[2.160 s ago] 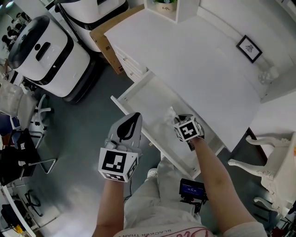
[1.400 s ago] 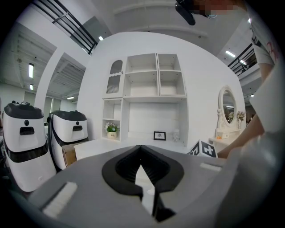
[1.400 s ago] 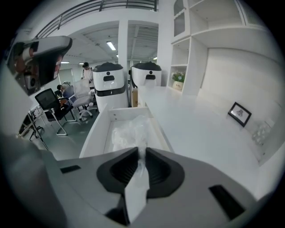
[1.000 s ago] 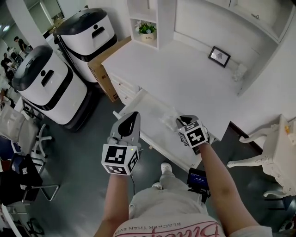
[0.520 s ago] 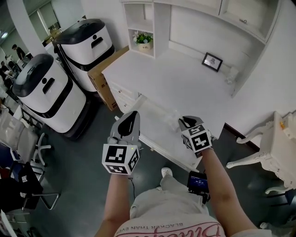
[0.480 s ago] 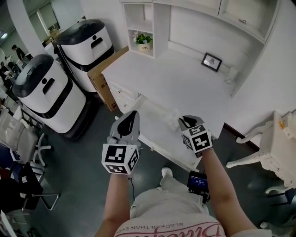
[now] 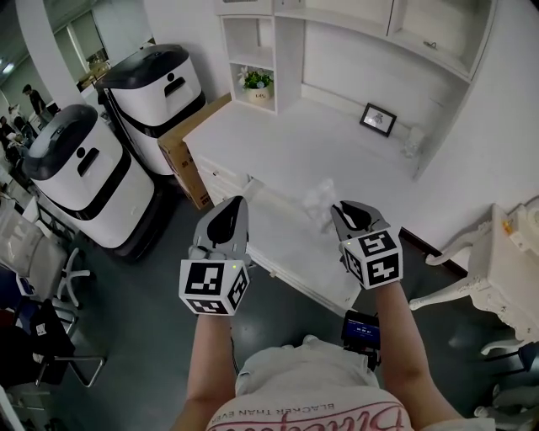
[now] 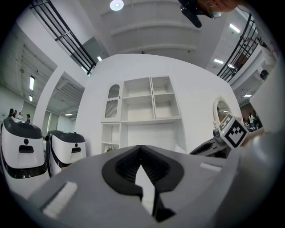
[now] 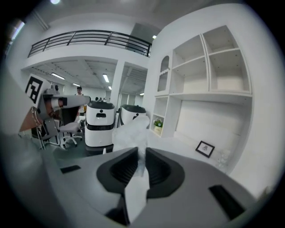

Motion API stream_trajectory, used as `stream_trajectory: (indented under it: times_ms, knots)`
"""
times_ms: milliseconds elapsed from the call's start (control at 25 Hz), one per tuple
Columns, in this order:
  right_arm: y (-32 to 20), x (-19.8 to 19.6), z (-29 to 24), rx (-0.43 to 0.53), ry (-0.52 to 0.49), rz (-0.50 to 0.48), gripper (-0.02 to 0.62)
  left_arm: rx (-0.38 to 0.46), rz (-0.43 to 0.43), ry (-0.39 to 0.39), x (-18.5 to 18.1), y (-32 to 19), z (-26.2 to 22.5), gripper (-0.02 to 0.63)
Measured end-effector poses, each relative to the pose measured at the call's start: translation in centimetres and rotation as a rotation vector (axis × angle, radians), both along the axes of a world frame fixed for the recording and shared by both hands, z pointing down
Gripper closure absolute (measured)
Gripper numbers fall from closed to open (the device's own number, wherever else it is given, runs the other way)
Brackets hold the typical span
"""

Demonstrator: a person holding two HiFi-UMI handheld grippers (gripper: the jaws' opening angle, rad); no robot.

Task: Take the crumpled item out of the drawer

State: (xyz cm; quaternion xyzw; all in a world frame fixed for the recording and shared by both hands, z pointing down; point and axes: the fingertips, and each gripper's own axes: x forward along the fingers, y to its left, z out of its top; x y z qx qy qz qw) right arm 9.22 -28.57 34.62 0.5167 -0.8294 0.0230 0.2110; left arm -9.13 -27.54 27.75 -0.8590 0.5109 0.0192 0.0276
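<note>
Bright, even indoor light fills all 3 views. In the head view the white desk looks almost shadowless, while the dark floor at lower left carries only soft shade. A round ceiling lamp glares at the top of the left gripper view. Both gripper views bend strongly toward black, vignetted corners; their near foreground is soft, and the crumpled item is blurred in the right one.
</note>
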Motion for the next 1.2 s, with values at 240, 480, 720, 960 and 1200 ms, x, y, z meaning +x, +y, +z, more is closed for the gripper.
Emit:
stream_trajectory:
  times_ms: [240, 480, 720, 960, 1200]
  knots:
    - [2.1, 1.3, -5.7, 0.128, -0.079, 0.012, 0.538, 0.055, -0.033, -0.009, 0.2, 0.4, -2.4, 0.6]
    - [5.0, 2.5, -10.9, 0.283, -0.169, 0.026, 0.538, 0.125, -0.045, -0.012, 0.6, 1.9, -5.2, 0.6]
    - [6.8, 3.5, -14.9, 0.422, -0.158, 0.053, 0.538, 0.196, -0.049, -0.005, 0.9, 3.1, -7.9, 0.6]
    - [7.9, 4.4, -16.0, 0.479, -0.14, 0.077, 0.538, 0.215, -0.049, -0.022, 1.4, 3.7, -8.7, 0.6]
    - [8.5, 5.5, -15.5, 0.464, -0.16, 0.09, 0.538, 0.214, -0.04, -0.013, 2.4, 4.5, -8.5, 0.6]
